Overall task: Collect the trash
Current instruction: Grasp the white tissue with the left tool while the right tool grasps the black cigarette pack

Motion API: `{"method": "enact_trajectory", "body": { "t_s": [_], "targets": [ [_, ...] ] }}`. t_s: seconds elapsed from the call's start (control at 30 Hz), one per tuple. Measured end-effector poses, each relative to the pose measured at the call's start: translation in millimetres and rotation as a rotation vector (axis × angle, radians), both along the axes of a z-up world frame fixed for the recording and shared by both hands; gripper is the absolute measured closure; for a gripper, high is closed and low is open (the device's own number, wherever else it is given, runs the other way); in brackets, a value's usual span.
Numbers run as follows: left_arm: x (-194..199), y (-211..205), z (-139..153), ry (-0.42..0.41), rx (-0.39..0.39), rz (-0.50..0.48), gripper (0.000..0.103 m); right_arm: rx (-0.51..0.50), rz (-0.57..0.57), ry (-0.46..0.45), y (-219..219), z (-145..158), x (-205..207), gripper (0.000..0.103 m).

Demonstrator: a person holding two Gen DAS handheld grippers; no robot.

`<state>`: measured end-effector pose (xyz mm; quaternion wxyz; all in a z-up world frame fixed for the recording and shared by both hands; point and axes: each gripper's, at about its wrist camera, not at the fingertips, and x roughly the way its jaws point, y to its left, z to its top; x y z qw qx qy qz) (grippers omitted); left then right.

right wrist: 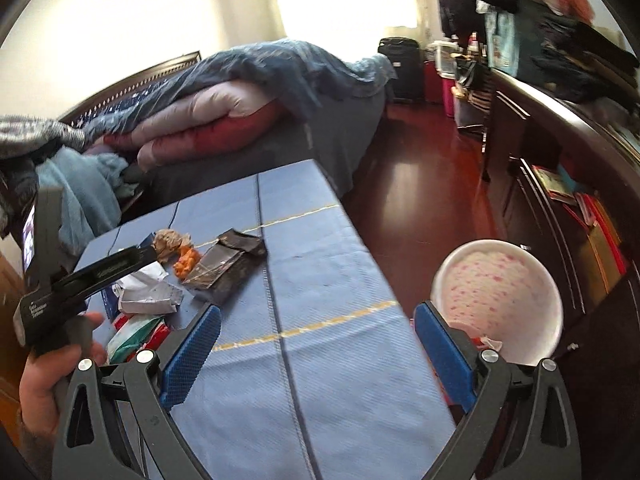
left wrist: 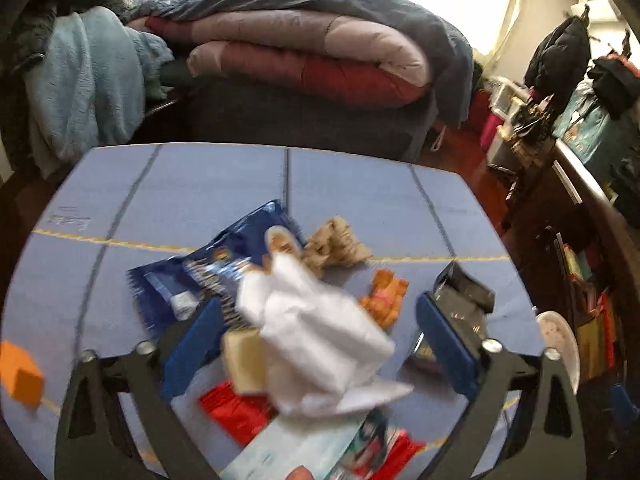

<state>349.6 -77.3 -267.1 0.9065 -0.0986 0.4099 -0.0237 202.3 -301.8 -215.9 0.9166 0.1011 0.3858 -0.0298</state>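
Observation:
Trash lies on a blue mat: a crumpled white paper, a blue wrapper, a tan crumpled wad, an orange scrap, a dark foil packet, red wrappers. My left gripper is open, its fingers on either side of the white paper. My right gripper is open and empty over bare mat. The left gripper's body shows above the white paper, by the foil packet and orange scrap.
A white bin with a pink-spotted liner stands on the floor right of the mat, also at the right edge of the left wrist view. A bed with folded quilts lies behind. Dark shelves line the right.

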Motion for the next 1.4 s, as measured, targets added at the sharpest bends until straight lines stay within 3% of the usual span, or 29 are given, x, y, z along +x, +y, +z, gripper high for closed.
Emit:
{"method": "enact_trajectory", "body": {
  "t_s": [0.03, 0.07, 0.27, 0.47, 0.63, 0.83, 0.97, 1.4],
  "targets": [
    [3.5, -0.6, -1.4, -0.008, -0.004, -0.003, 0.048, -0.007, 0.005, 0.009, 3.7, -3.2, 6.4, 0.006],
    [8.6, -3.0, -4.0, 0.0, -0.001, -0.01, 0.069, -0.011, 0.01, 0.016, 7.0, -6.1, 10.7, 0.006],
    [10.4, 2.6, 0.1, -0.048, -0.095, -0.067, 0.082, 0.038, 0.047, 0.092, 25.0, -28.9, 45.0, 0.008],
    [-8.6, 33.1, 26.8, -0.151, -0.149, -0.023, 0.085, 0.074, 0.085, 0.109, 54.4, -35.7, 70.6, 0.008],
    [-22.5, 61.3, 48.3, -0.212, -0.187, 0.014, 0.085, 0.042, 0.088, 0.133, 76.5, -41.6, 89.3, 0.008],
    [-32.9, 79.1, 54.9, -0.228, -0.189, 0.024, 0.084, -0.021, 0.069, 0.189, 100.8, -56.2, 107.0, 0.009],
    [-36.0, 86.8, 53.8, -0.226, -0.176, 0.029, 0.084, -0.087, 0.052, 0.213, 109.3, -65.2, 112.3, 0.039],
    [-48.1, 87.1, 62.1, -0.235, -0.147, 0.035, 0.084, -0.046, 0.038, 0.143, 86.5, -43.2, 89.9, 0.044]
  ]
}}
